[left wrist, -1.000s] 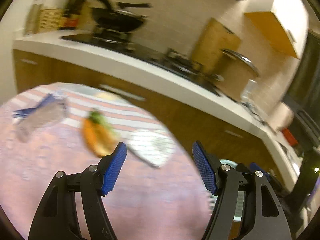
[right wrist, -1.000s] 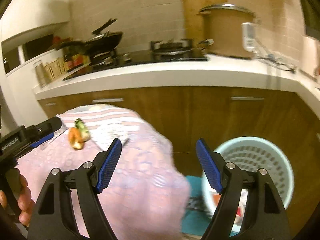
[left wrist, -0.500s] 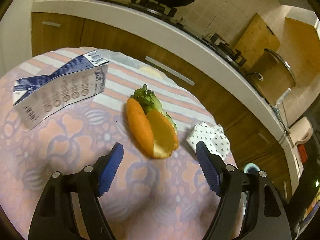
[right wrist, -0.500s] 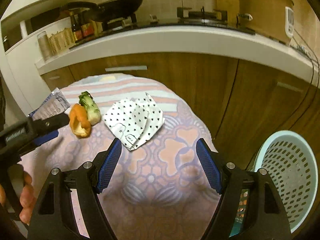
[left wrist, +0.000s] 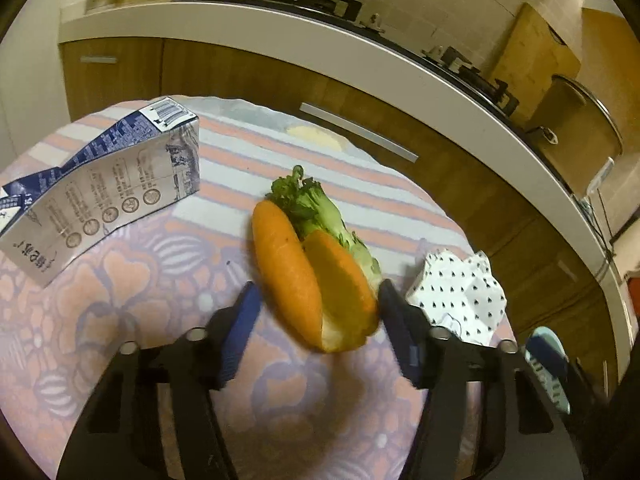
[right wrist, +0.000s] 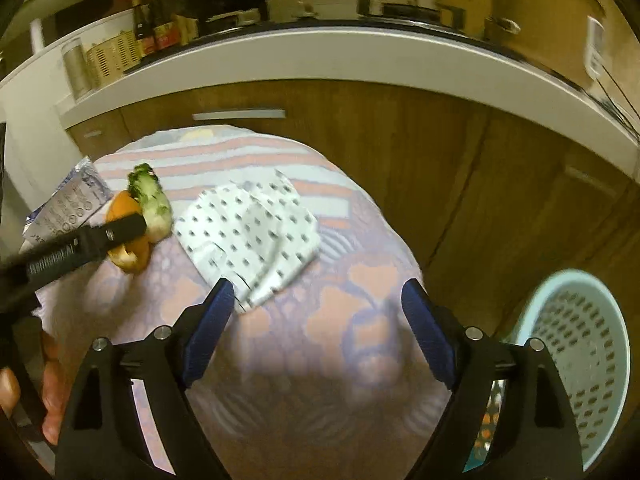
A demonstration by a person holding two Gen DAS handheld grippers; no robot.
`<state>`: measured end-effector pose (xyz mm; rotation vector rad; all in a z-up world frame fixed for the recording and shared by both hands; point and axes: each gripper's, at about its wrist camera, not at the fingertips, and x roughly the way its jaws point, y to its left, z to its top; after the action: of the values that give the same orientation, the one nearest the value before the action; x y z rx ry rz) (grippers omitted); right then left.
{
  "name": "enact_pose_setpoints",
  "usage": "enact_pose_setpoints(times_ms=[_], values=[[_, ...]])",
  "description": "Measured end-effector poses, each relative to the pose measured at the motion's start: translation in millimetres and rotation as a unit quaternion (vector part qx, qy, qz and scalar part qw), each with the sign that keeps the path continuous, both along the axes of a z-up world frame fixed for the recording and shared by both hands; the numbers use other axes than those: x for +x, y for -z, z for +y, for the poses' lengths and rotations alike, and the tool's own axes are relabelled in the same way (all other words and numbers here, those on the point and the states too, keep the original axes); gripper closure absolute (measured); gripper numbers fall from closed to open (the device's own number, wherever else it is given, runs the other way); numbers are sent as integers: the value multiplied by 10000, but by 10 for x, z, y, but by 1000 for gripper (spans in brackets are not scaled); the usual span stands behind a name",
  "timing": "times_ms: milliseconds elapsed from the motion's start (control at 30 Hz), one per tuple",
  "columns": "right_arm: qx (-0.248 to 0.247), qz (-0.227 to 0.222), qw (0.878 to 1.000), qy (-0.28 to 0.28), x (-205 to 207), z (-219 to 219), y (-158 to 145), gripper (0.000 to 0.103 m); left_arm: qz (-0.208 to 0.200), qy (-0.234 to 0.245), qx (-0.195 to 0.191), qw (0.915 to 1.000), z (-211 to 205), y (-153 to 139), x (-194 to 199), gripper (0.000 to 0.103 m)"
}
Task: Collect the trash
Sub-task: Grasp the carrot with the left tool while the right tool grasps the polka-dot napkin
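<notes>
Closing my left tongs [left wrist: 318,304] on the orange peel [left wrist: 308,280] now; the jaws have just been squeezing in, 1 on each side of the peel, but not yet pressing it. I should pinch gently and take the green leaf [left wrist: 320,212] too. The peel lies on the tabletop [left wrist: 132,292] beside the milk carton [left wrist: 100,196]. Both tongs tilt down. My right tongs [right wrist: 316,308] are wide open and empty, near the dotted paper [right wrist: 248,232], with the bin [right wrist: 576,356] waiting on the floor
</notes>
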<state>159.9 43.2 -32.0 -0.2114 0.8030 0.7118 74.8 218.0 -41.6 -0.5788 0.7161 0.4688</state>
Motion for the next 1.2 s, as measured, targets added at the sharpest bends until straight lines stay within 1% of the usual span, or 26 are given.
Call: enact_pose_setpoints(times_ms=[33, 67, 100, 133, 200, 300, 400, 433, 500, 533, 567, 600, 633, 700, 800, 900, 1067, 1133, 1167, 1200], values=[[24, 5, 10000, -65, 16, 28, -18, 21, -27, 44, -61, 10000, 4, 3, -18, 62], [49, 8, 9999, -120, 42, 52, -43, 21, -66, 96, -114, 9999, 7, -4, -46, 66], [80, 10, 9998, -189, 61, 75, -63, 21, -91, 123, -134, 9998, 11, -15, -66, 73], [117, 2, 9996, -270, 86, 108, -89, 21, -114, 150, -178, 9997, 17, -28, -95, 76], [147, -8, 9994, -314, 127, 171, -116, 21, -163, 133, -374, 9991, 46, -41, -201, 79], [228, 181, 9990, -332, 257, 223, -104, 21, -306, 22, -557, 9980, 86, -7, -400, 80], [330, 484, 9978, -297, 394, 274, -35, 21, -481, -17, -527, 9974, 90, 18, -513, 80], [322, 586, 9973, -307, 426, 290, -4, 21, -538, -9, -459, 9975, 82, 33, -535, 80], [274, 852, 9952, -407, 476, 335, 62, 22, -679, 12, -453, 9967, 81, 64, -577, 79], [253, 832, 9952, -451, 465, 347, 58, 22, -727, 5, -482, 9962, 89, 73, -593, 79], [270, 816, 9949, -535, 443, 351, 48, 28, -754, -1, -510, 9958, 95, 75, -596, 79], [292, 809, 9943, -624, 410, 354, 41, 40, -762, -1, -516, 9958, 100, 73, -590, 79], [285, 792, 9939, -708, 371, 366, 36, 44, -767, 2, -530, 9956, 101, 77, -586, 79], [227, 744, 9931, -883, 253, 405, 30, 57, -767, 6, -542, 9956, 106, 77, -583, 79], [231, 694, 9911, -1114, 80, 437, 20, 65, -776, -2, -552, 9955, 109, 71, -582, 79], [316, 546, 9895, -1298, -118, 426, -51, 66, -791, -16, -610, 9950, 126, 78, -583, 78], [256, 539, 9883, -1404, -242, 545, -57, 66, -794, -13, -633, 9948, 135, 98, -638, 77], [146, 518, 9898, -1320, -256, 602, -9, 75, -806, -14, -661, 9945, 139, 101, -644, 77], [91, 522, 9902, -1294, -257, 624, 15, 84, -819, -16, -686, 9943, 145, 104, -653, 77], [82, 523, 9902, -1289, -264, 629, 24, 87, -823, -17, -692, 9942, 147, 105, -657, 77]])
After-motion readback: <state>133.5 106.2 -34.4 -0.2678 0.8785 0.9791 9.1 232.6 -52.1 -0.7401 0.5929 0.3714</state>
